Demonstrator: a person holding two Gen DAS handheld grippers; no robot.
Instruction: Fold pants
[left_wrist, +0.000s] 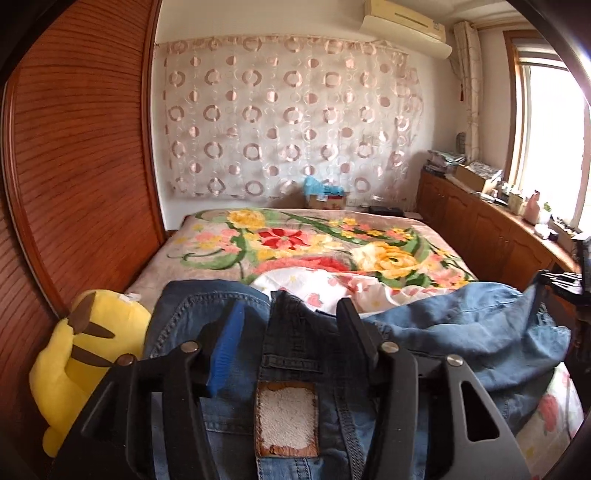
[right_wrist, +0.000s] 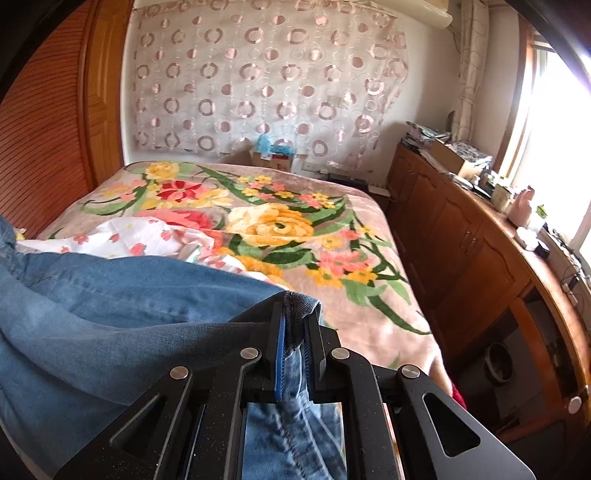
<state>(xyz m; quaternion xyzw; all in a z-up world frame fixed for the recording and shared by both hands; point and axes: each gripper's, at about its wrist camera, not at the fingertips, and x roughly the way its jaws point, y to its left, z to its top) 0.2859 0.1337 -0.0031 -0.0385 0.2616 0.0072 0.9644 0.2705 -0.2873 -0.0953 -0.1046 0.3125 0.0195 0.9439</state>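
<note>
- The blue denim pants (left_wrist: 461, 325) fill the lower half of both views and are raised above the bed with the floral plush blanket (right_wrist: 369, 295). Their waistband with the brown leather patch (left_wrist: 286, 421) is at the bottom centre of the left wrist view.
- The right gripper (right_wrist: 295, 343) is closed narrow on a folded denim edge, at the lower centre of its view. The hold is near the edge only, so I think the heavy cloth can slip out if it is pulled fast.
- The left gripper (left_wrist: 288, 332) stands wide, with the waistband between its fingers and no pinch on it. If the right side lifts more, the waist may slide away before it is caught.
- The white flowered sheet (left_wrist: 325, 284) lies crumpled just behind the pants, so a fold laid there can come out uneven.
- The yellow plush toy (left_wrist: 88, 369), at the lower left of the left wrist view, is near the denim and may be pushed by it.
</note>
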